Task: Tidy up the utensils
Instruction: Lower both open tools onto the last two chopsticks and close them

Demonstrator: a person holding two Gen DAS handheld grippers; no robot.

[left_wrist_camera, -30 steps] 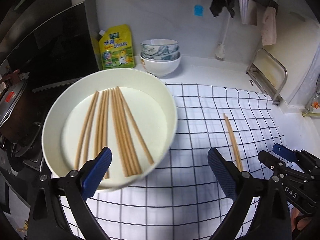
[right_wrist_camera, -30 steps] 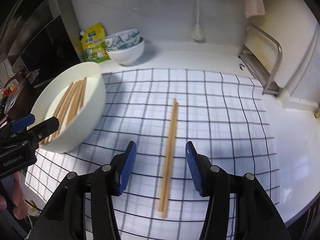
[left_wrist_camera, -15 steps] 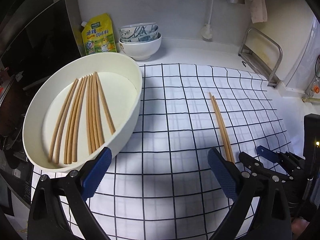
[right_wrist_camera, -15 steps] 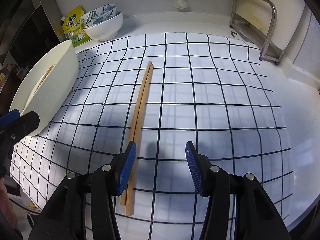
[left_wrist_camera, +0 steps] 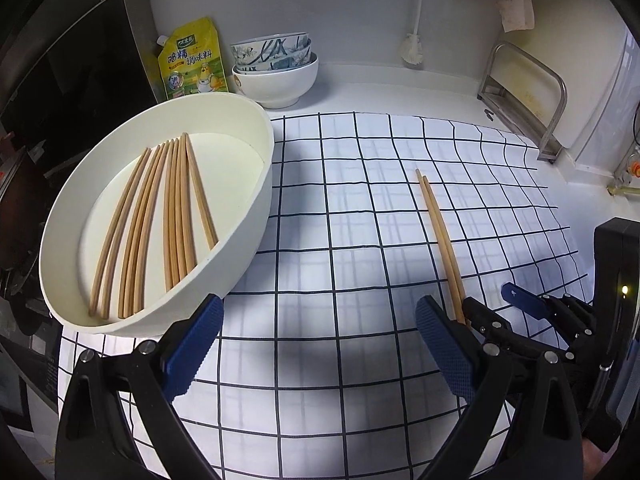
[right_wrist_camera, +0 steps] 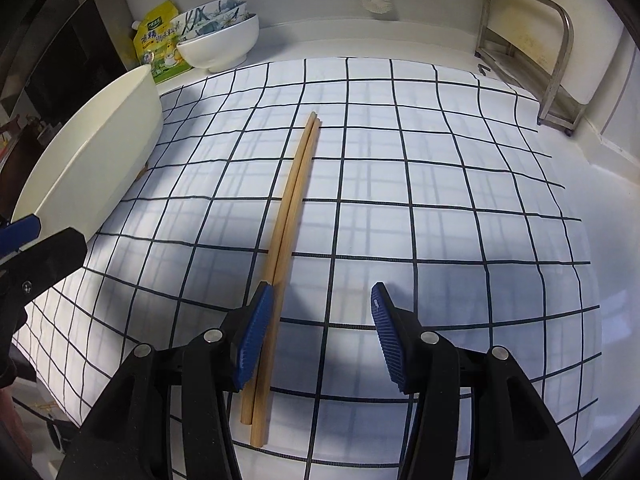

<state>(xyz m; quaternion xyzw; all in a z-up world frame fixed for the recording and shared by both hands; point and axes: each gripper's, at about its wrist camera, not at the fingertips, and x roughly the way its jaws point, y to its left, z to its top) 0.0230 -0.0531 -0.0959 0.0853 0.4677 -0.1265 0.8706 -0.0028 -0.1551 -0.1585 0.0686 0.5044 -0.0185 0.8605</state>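
A pair of wooden chopsticks (right_wrist_camera: 292, 208) lies side by side on the checked cloth (right_wrist_camera: 420, 184); it also shows in the left wrist view (left_wrist_camera: 438, 236). My right gripper (right_wrist_camera: 318, 340) is open and low over their near end, with the chopsticks just inside its left finger. A white oval dish (left_wrist_camera: 256, 216) at the left holds several chopsticks (left_wrist_camera: 160, 216). My left gripper (left_wrist_camera: 316, 348) is open and empty, just in front of the dish's near rim. The right gripper (left_wrist_camera: 520, 308) shows at the chopsticks' near end in the left wrist view.
Stacked bowls (left_wrist_camera: 276, 68) and a yellow seasoning pouch (left_wrist_camera: 192, 62) stand at the back left. A metal rack (left_wrist_camera: 524, 92) stands at the back right by the wall. A dark stove area (left_wrist_camera: 24, 184) lies left of the dish.
The dish now rests on the cloth, free of my left gripper, which drew back. My right gripper moved down and forward onto the near end of the loose chopsticks.
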